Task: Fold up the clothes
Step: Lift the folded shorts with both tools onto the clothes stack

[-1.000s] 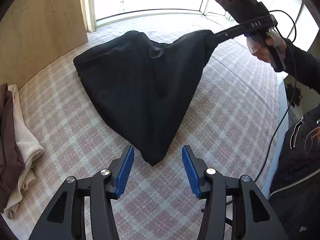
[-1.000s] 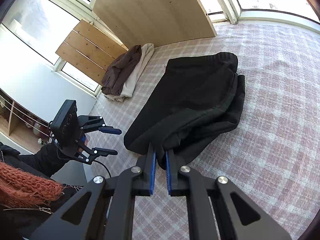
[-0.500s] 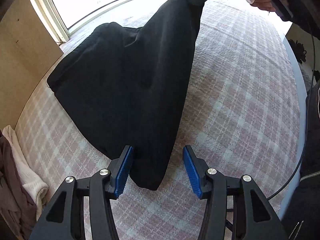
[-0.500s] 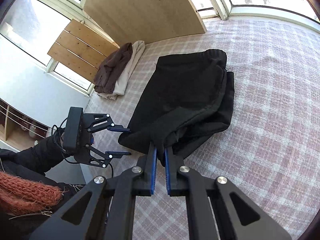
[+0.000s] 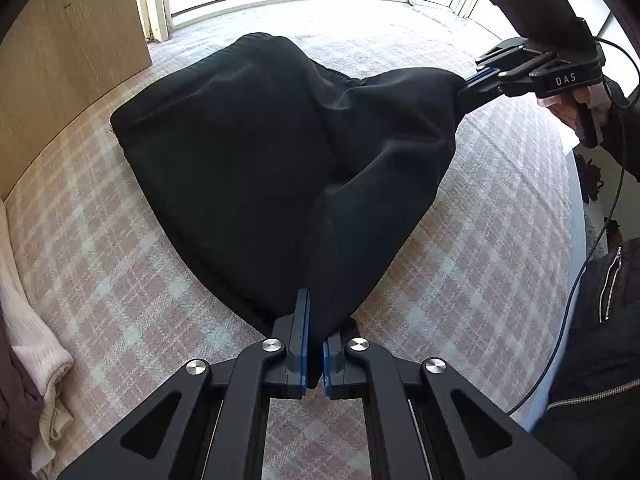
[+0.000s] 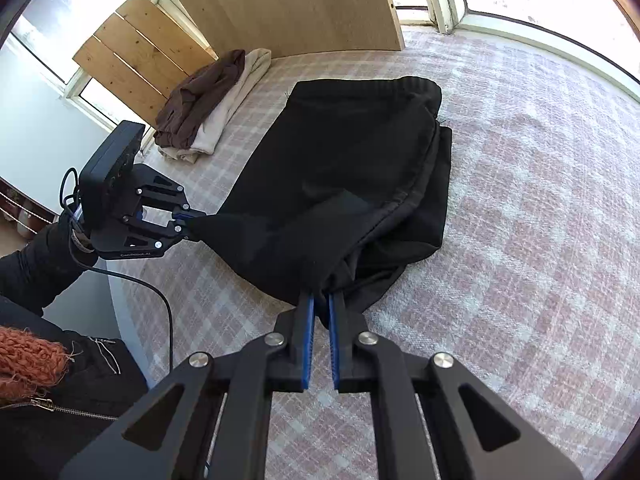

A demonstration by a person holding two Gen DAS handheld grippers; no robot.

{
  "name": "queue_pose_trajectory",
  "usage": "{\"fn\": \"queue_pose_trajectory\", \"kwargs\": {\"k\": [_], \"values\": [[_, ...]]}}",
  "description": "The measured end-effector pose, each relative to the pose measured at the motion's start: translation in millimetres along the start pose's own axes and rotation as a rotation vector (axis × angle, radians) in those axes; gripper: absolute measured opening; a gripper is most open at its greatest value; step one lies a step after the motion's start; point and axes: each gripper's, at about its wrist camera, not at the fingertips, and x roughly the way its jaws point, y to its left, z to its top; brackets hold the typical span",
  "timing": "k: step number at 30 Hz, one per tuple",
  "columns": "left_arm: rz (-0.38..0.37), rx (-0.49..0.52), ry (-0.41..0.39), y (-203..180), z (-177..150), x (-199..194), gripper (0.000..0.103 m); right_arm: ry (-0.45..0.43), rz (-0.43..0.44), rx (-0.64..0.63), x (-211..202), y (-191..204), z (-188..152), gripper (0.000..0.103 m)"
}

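Observation:
A black garment (image 5: 260, 152) lies on the pink plaid cover (image 5: 480, 260), its elastic waistband (image 6: 360, 88) at the far end. My left gripper (image 5: 314, 308) is shut on the near corner of the cloth, which runs up from between the blue pads. In the right wrist view the left gripper (image 6: 188, 226) pinches the corner at the left. My right gripper (image 6: 322, 300) is shut on another corner of the black garment (image 6: 340, 168), bunched between its pads. From the left wrist view, the right gripper (image 5: 466, 88) holds that corner raised at the upper right.
A folded brown and cream pile (image 6: 208, 100) lies at the cover's edge near the wooden boards (image 6: 280, 4); the same pile (image 5: 28, 340) shows at far left. Windows line the far side. The person's dark jacket (image 5: 600, 340) and a cable (image 6: 160, 292) sit nearby.
The left gripper moved forward onto the garment's near corner and its jaws went from wide open to shut on the cloth. The right gripper kept its hold on the other corner.

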Motion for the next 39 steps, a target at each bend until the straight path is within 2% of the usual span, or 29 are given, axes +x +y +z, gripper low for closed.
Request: {"fn": "queue_pose_trajectory", "kwargs": {"k": [2,6,10,13,17,23,27,33,39], "values": [[-0.040,-0.047,-0.048,4.8,4.5,-19.3,0.003,-0.029,0.015,-0.005,-9.9,2.1,4.4,0.006],[-0.056,-0.084,-0.184,14.0,18.8,-77.8,0.003,-0.123,0.042,-0.031,-49.6,16.0,25.4,0.005],[-0.010,-0.107,-0.325,10.1,31.3,-139.3,0.003,-0.263,0.114,-0.024,-102.6,32.0,51.1,0.005],[0.017,-0.103,-0.398,7.7,36.3,-184.0,0.003,-0.351,0.171,-0.036,-141.7,50.4,64.3,0.005],[0.055,-0.101,-0.466,-5.5,23.8,-232.1,0.004,-0.396,0.256,-0.059,-168.9,81.8,70.4,0.005],[0.111,-0.148,-0.481,-13.3,-31.4,-274.6,0.003,-0.343,0.327,-0.104,-145.9,135.8,67.9,0.005],[0.136,-0.174,-0.469,1.2,-67.9,-288.0,0.003,-0.329,0.361,-0.116,-118.5,168.6,70.4,0.005],[0.127,-0.201,-0.481,51.3,-115.6,-320.7,0.003,-0.339,0.378,-0.118,-74.3,226.6,94.8,0.005],[0.151,-0.180,-0.471,117.6,-136.9,-366.8,0.004,-0.355,0.349,-0.129,-30.6,278.8,141.1,0.005]]}}
